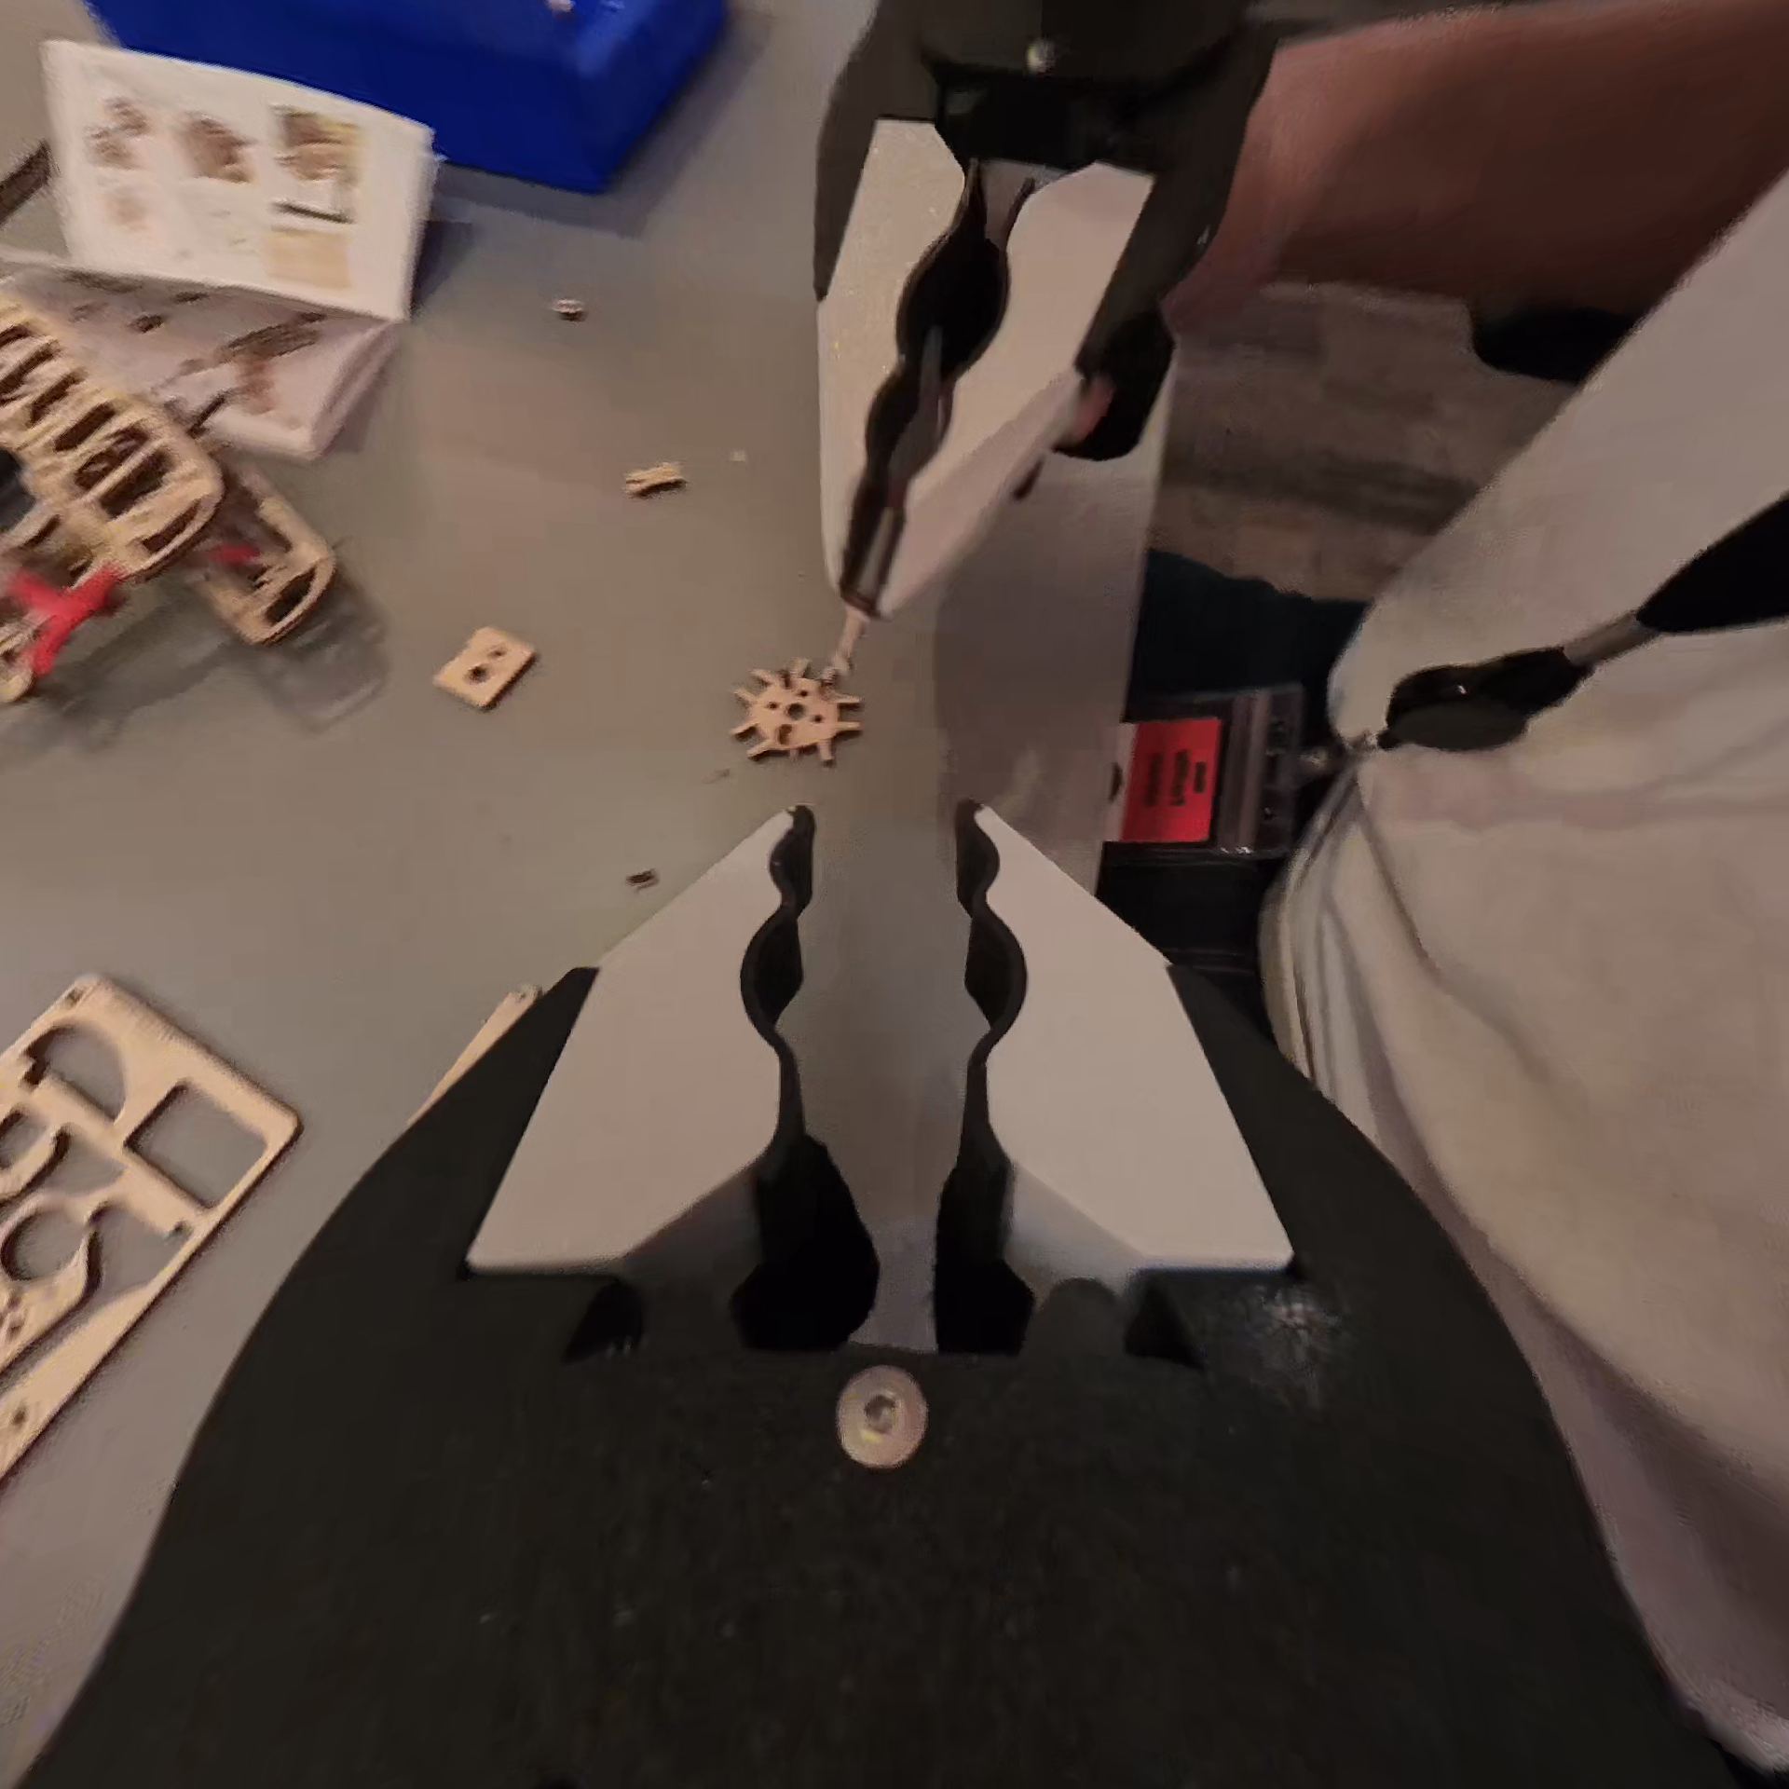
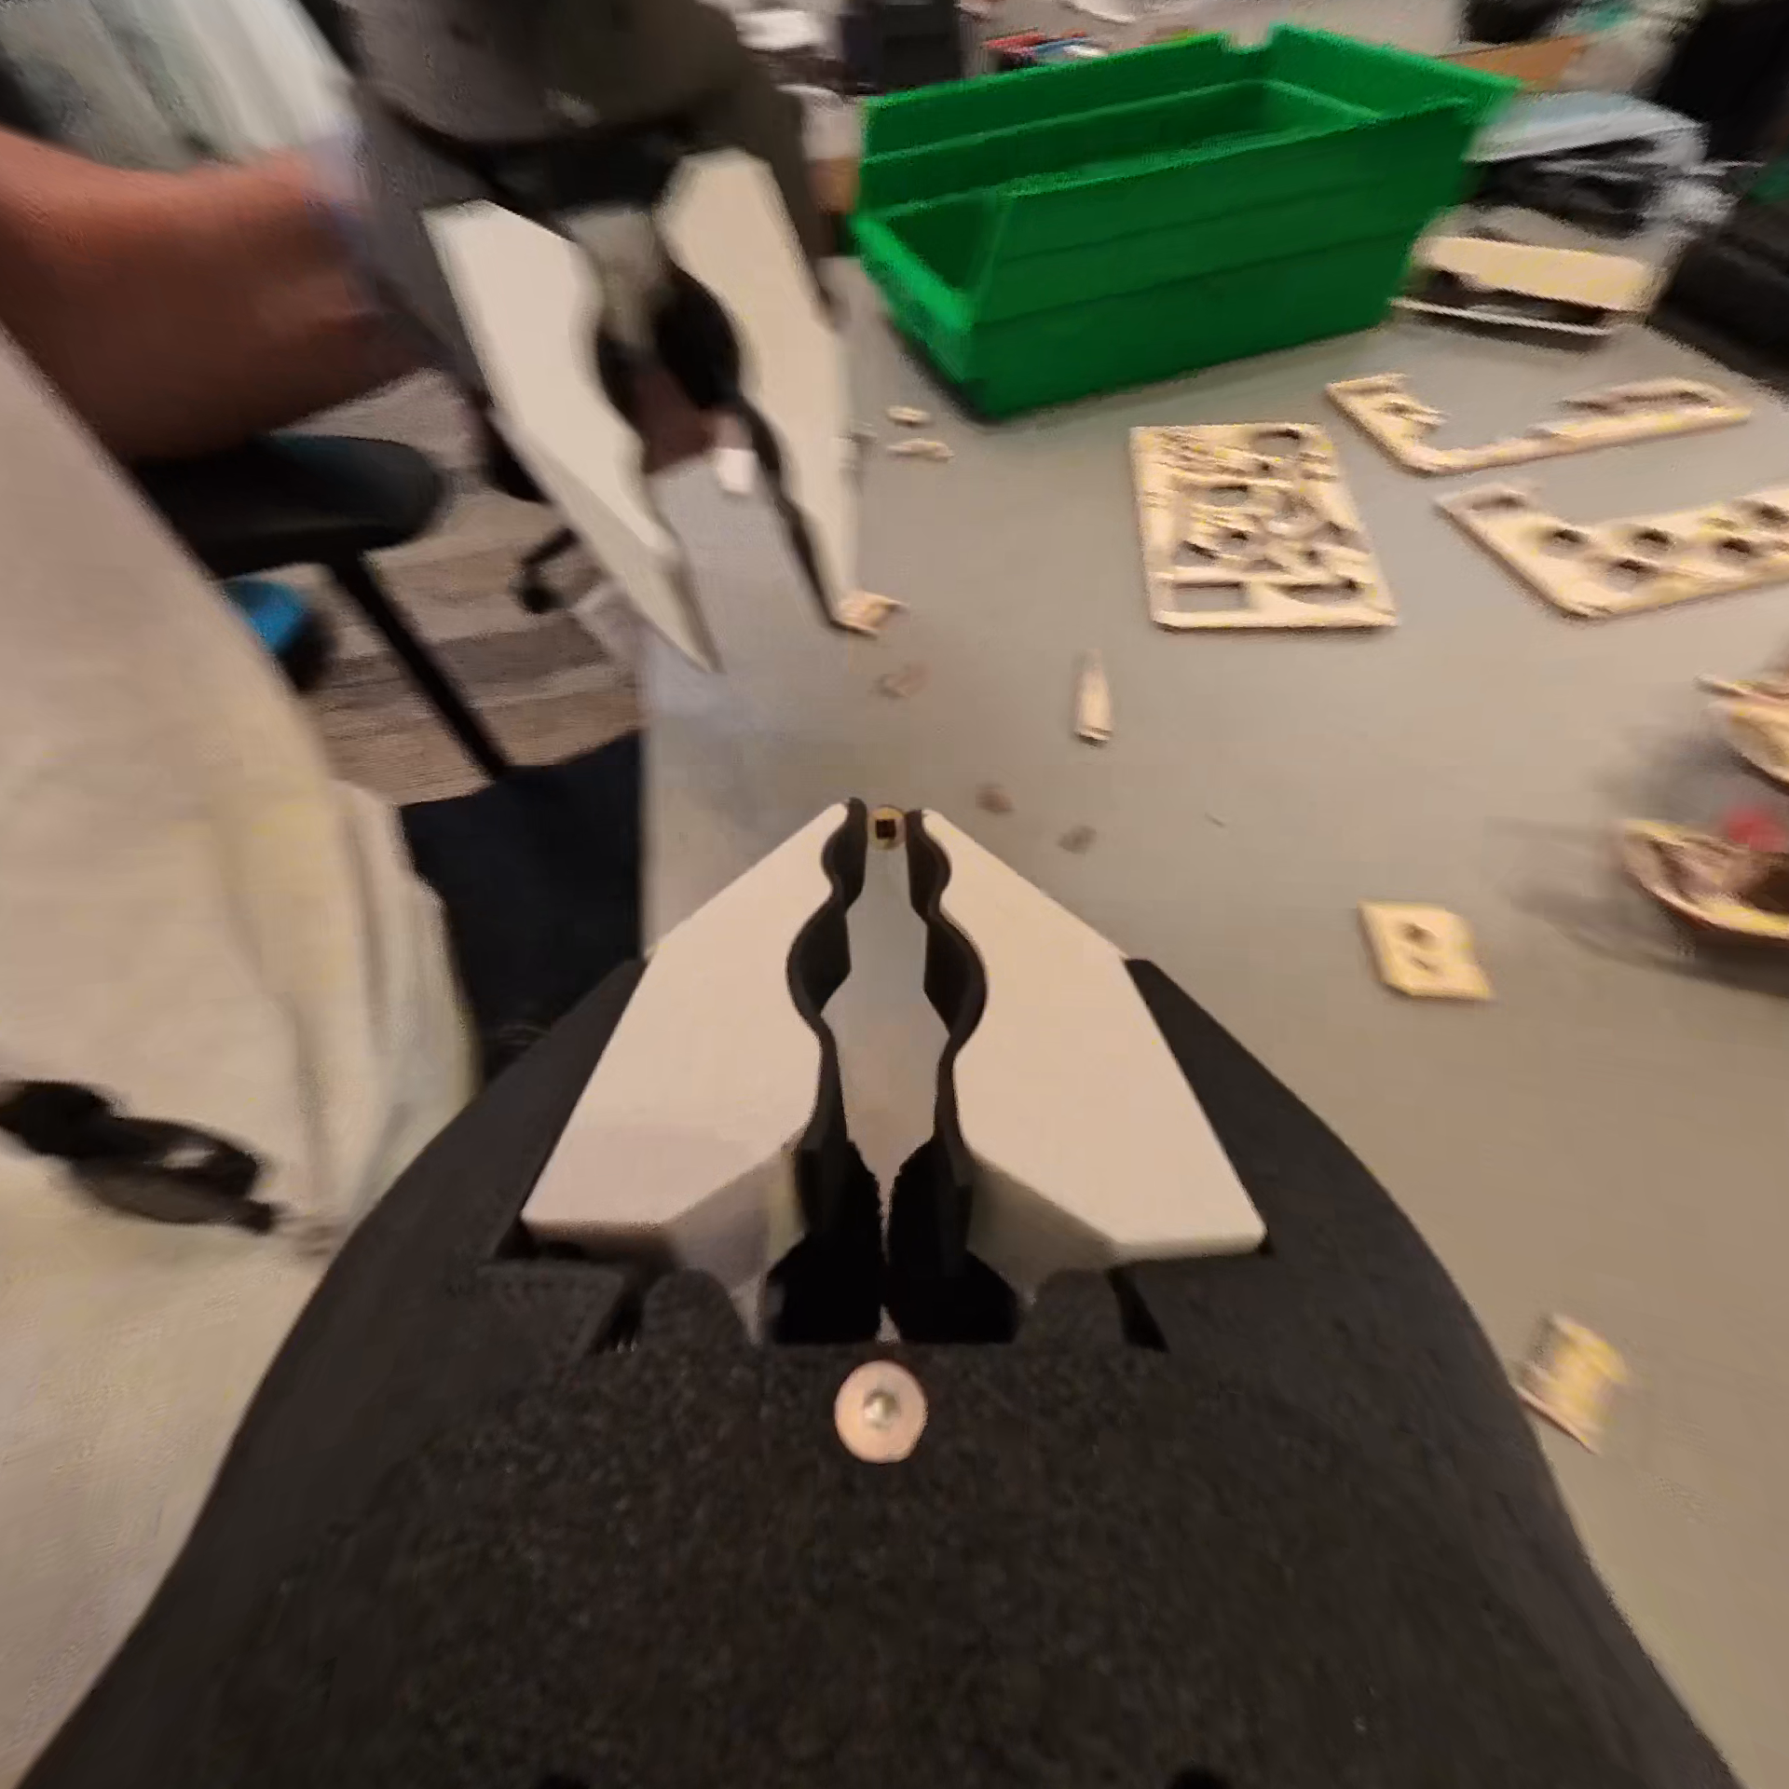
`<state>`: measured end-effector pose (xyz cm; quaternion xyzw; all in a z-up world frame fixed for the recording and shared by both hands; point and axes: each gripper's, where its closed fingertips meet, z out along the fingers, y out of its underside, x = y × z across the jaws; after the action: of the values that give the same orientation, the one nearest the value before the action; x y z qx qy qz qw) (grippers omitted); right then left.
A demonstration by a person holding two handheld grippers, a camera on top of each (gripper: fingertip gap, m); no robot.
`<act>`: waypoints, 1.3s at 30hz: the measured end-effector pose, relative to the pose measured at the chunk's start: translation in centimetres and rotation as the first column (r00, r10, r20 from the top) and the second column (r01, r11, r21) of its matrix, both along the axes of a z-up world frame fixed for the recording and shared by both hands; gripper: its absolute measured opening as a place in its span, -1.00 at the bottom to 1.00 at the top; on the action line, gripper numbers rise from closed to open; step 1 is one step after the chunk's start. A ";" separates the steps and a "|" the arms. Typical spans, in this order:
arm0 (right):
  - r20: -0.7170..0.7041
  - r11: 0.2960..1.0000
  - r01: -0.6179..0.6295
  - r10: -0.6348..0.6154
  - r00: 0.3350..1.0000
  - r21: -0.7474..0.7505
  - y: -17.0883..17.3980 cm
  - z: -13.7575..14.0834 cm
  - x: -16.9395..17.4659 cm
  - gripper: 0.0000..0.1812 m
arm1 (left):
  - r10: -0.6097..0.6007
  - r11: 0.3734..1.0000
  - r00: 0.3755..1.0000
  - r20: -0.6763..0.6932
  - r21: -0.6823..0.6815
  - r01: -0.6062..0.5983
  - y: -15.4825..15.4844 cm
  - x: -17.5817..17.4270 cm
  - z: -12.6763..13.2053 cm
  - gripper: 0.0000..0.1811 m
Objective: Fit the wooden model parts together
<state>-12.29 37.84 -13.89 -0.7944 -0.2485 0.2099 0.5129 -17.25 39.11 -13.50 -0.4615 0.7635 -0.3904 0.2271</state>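
Left gripper (image 1: 883,823): the jaws are parted and nothing is held between them. It is held above the grey table (image 1: 407,852).

To its far left, a partly built wooden model (image 1: 145,523) with red parts is seen, with a folded instruction booklet (image 1: 242,184) and a blue bin (image 1: 465,77) beyond it. At its near left, a cut-out wooden sheet (image 1: 106,1162) lies flat. A small rectangular wooden plate (image 1: 484,668) lies ahead and to the left. Just ahead of the fingertips, a toothed wooden gear (image 1: 796,714) lies flat on the table.

Right gripper (image 2: 885,823): the jaws are closed on a small wooden peg (image 2: 886,829), pinched at the very tips. In the left wrist view, the right gripper (image 1: 857,595) is seen ahead, pointed downward, with the peg's lower end just beside the gear's rim; contact cannot be confirmed.

In the right wrist view, the left gripper (image 2: 774,629) is seen ahead and to the left, blurred. Ahead and to the right, a stack of green bins (image 2: 1162,232) stands, and further cut-out wooden sheets (image 2: 1258,523) lie nearer. A second small wooden plate (image 2: 1423,949) lies at the right. Small wooden scraps are scattered ahead of the tips.
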 end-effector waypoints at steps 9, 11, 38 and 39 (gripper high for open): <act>0.191 0.926 0.370 -0.351 0.916 -0.072 7.6 -5.6 12.9 -0.92 | 0.318 0.923 0.948 -0.024 -0.219 -0.316 2.4 -1.0 -1.5 -0.74; 0.200 0.908 0.394 -0.364 0.910 -0.141 8.1 -6.8 14.1 -0.92 | 0.334 0.907 0.942 -0.039 -0.259 -0.332 2.2 -1.4 -2.0 -0.74; 0.335 0.709 0.701 -0.645 0.687 -0.072 -1.3 -7.5 28.7 -0.71 | 0.347 0.924 0.937 -0.039 -0.157 -0.349 3.9 -1.8 -3.2 -0.75; 0.352 0.708 0.702 -0.641 0.682 -0.072 -1.1 -7.9 29.0 -0.71 | 0.348 0.925 0.937 -0.039 -0.149 -0.349 3.9 -1.7 -3.3 -0.75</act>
<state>16.73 36.77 -21.77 -0.8994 0.0091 -0.0936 0.4269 -18.99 43.05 -16.81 -0.6081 0.6383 -0.3988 0.2522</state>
